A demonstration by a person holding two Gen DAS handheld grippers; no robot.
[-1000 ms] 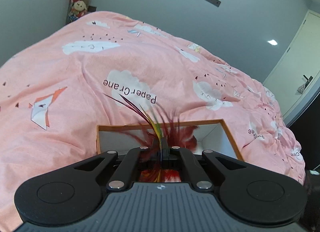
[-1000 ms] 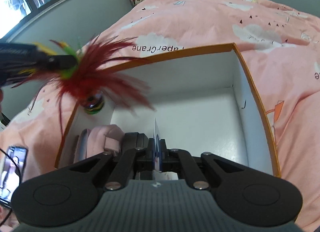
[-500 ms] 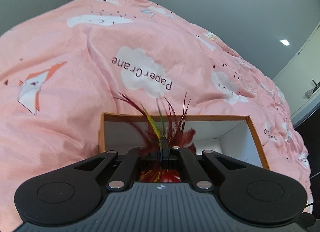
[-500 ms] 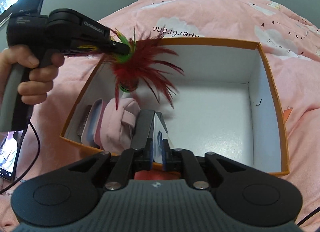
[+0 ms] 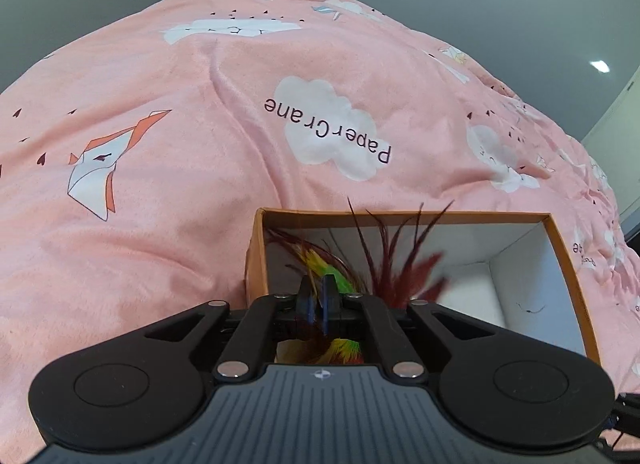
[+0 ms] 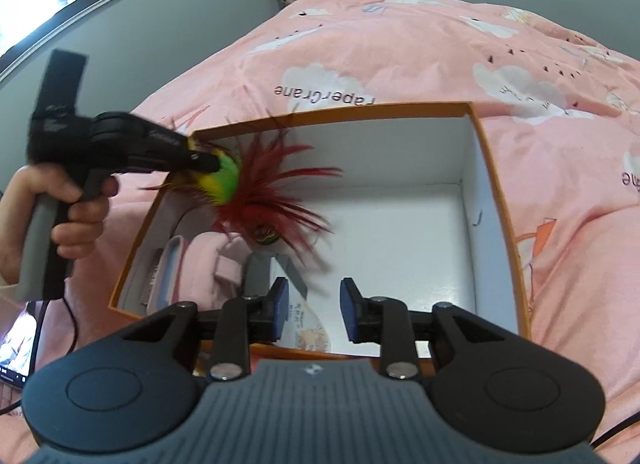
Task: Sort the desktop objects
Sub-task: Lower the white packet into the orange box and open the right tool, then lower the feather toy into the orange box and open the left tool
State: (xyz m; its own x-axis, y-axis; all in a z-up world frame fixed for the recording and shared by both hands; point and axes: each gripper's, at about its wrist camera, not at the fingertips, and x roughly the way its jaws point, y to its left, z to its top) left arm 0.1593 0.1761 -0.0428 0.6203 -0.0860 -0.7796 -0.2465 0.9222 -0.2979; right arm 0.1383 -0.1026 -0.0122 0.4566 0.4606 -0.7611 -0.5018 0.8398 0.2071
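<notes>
The left gripper (image 6: pixel 208 162) is clamped on a feather shuttlecock (image 6: pixel 256 192), holding it over the left end of the orange cardboard box (image 6: pixel 494 200) on the pink bedspread (image 5: pixel 160 168). The right gripper (image 6: pixel 314 314) hangs over the box's near edge with its jaws apart and nothing between them. Below it a card (image 6: pixel 308 328) lies on the white floor, beside a pink pouch (image 6: pixel 208 268).

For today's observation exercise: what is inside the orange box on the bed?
Inside the orange box: a pink pouch, a flat case beside it, a printed card and a feather toy held by the left gripper. Feathers and pouch cover the left floor.
</notes>
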